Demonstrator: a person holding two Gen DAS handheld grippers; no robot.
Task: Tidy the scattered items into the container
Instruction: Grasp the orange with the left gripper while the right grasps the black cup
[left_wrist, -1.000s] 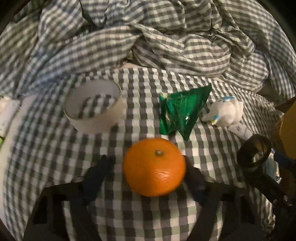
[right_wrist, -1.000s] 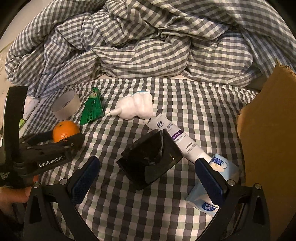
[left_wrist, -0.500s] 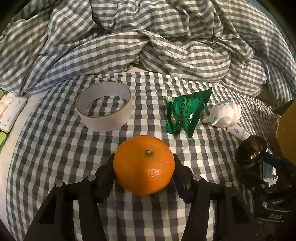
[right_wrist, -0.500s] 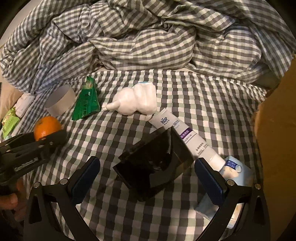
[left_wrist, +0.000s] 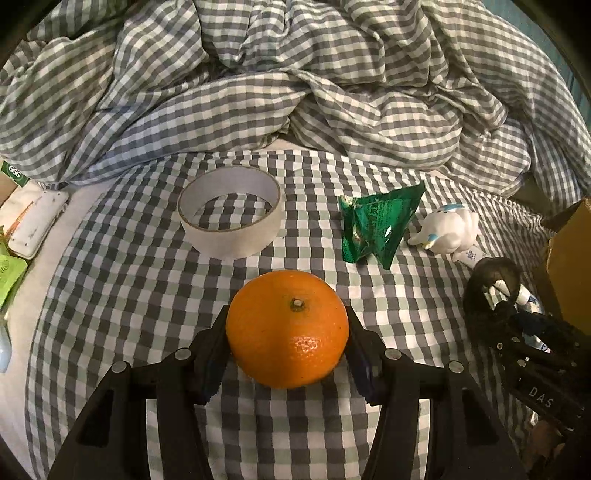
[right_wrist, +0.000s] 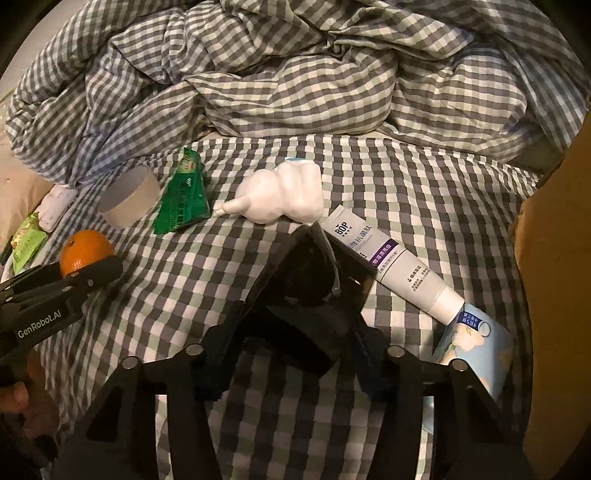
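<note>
**A:** ok so what's the left gripper (left_wrist: 288, 354) got right now?

**B:** An orange (left_wrist: 287, 334). It sits right between the jaws, a pad pressed on each side, stem facing up. Clamped for sure.

**A:** and past the tips?

**B:** Ahead and a bit left of the jaws there's a roll of tape (left_wrist: 229, 211) lying flat on the checkered sheet (left_wrist: 129, 295). Ahead and to the right, a crumpled green packet (left_wrist: 376, 226), then a white toy figure (left_wrist: 448, 229) further right.

**A:** right gripper (right_wrist: 291, 332)?

**B:** Its jaws have just been closing, and now they're clenched on a black glossy case (right_wrist: 306, 288), which fills the gap between them. The case tilts up, its far end sticking out beyond the tips.

**A:** anything around it?

**B:** A white toothpaste tube (right_wrist: 391, 264) lies just right of the jaws, touching the case's far corner. A light blue packet (right_wrist: 476, 347) sits by the right jaw. A brown cardboard box (right_wrist: 554, 295) is off at the far right, its inside hidden.
</note>
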